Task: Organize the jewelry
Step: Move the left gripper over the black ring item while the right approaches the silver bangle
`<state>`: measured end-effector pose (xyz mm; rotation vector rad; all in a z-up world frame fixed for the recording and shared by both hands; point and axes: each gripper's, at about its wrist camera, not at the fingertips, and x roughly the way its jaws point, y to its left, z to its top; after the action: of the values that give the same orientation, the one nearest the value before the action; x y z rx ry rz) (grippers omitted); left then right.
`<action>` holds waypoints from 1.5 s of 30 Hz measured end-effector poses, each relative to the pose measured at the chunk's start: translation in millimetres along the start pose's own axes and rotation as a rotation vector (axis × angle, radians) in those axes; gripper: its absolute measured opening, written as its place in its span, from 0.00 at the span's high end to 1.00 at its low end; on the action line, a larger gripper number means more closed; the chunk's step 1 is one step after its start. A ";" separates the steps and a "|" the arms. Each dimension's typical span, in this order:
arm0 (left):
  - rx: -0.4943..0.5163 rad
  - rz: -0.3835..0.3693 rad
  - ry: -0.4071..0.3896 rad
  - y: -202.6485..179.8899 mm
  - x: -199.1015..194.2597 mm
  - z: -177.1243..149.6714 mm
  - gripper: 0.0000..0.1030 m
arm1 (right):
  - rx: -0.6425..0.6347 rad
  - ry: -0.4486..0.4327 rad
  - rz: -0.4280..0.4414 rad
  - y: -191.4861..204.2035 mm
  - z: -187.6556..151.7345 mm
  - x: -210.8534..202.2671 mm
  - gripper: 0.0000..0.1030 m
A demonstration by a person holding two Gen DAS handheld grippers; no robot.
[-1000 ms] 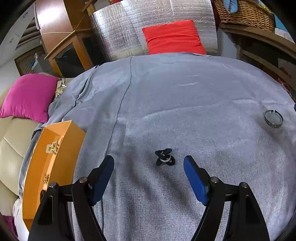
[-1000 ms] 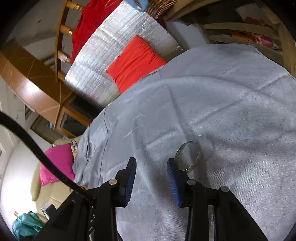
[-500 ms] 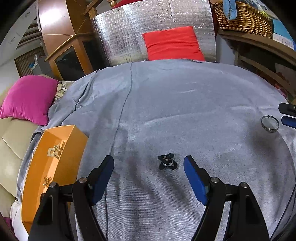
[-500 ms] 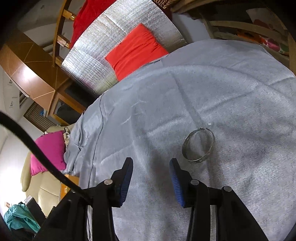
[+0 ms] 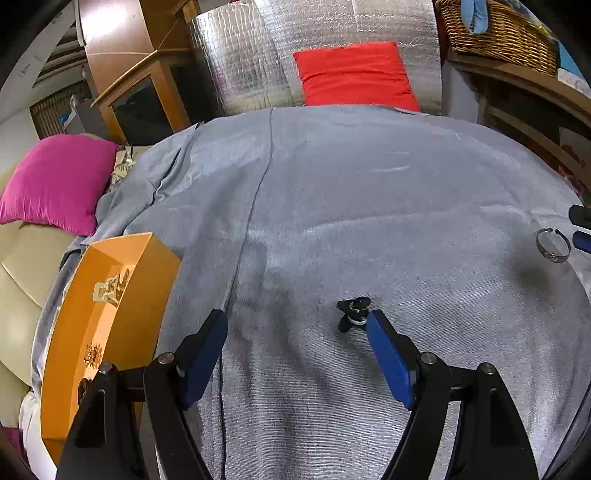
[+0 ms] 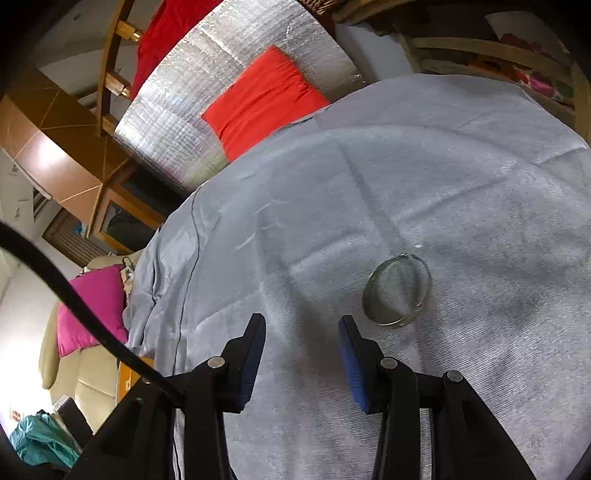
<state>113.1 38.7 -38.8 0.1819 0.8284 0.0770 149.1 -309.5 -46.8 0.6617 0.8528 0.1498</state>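
Observation:
A small black and silver jewelry piece [image 5: 352,313] lies on the grey cloth [image 5: 369,206], just ahead of my left gripper's right fingertip. My left gripper [image 5: 297,334] is open wide and empty. An orange jewelry box [image 5: 107,317] stands open at the left and holds a gold piece [image 5: 110,290] and other small items. A silver bangle [image 5: 553,244] lies at the far right; in the right wrist view the bangle [image 6: 397,291] sits just ahead and right of my right gripper [image 6: 301,332], which is open and empty.
A magenta cushion [image 5: 55,181] and beige sofa lie left of the cloth. A red cushion [image 5: 354,74] leans on a silver foil panel at the back. A wicker basket [image 5: 495,33] sits on wooden shelving at the right. A black cable [image 6: 85,314] crosses the right wrist view.
My left gripper has shifted left, so the black piece now sits near its right fingertip. My right gripper has opened wider and drawn back slightly from the bangle.

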 end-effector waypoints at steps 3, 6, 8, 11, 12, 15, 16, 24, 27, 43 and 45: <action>-0.001 0.004 0.005 0.4 1.7 -0.6 0.24 | 0.015 -0.006 -0.010 -6.1 2.1 -2.0 0.58; 0.003 -0.002 0.018 0.0 5.6 -1.4 0.24 | 0.036 -0.013 -0.021 -13.6 5.0 -4.8 0.58; -0.002 -0.026 0.042 1.1 10.6 -1.7 0.24 | 0.053 -0.021 -0.029 -19.8 7.2 -7.4 0.58; -0.002 -0.057 0.084 2.0 19.3 -2.7 0.24 | 0.075 -0.030 -0.037 -28.3 10.0 -11.1 0.58; 0.001 -0.069 0.094 2.4 21.6 -2.8 0.24 | 0.083 -0.033 -0.040 -31.6 11.1 -12.6 0.57; 0.023 -0.107 0.111 3.0 27.1 -2.6 0.24 | 0.108 -0.041 -0.046 -41.1 13.9 -16.4 0.58; 0.034 -0.121 0.112 3.1 28.6 -2.4 0.24 | 0.114 -0.042 -0.047 -43.7 15.0 -17.5 0.58; 0.044 -0.235 0.149 3.3 39.4 -1.3 0.24 | 0.177 -0.045 -0.062 -63.7 21.0 -19.7 0.58; 0.028 -0.279 0.153 3.7 40.0 -1.0 0.24 | 0.188 -0.044 -0.063 -67.8 22.1 -19.4 0.58; -0.017 -0.281 0.168 -3.3 47.6 2.7 0.24 | 0.206 -0.026 -0.088 -76.7 23.7 -5.1 0.58; -0.021 -0.281 0.163 -0.2 47.8 2.6 0.24 | 0.207 -0.027 -0.093 -78.2 24.4 -2.9 0.58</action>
<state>147.2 44.8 -71.7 0.0379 1.0076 -0.1655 154.8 -384.2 -80.1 0.8139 0.8785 -0.0320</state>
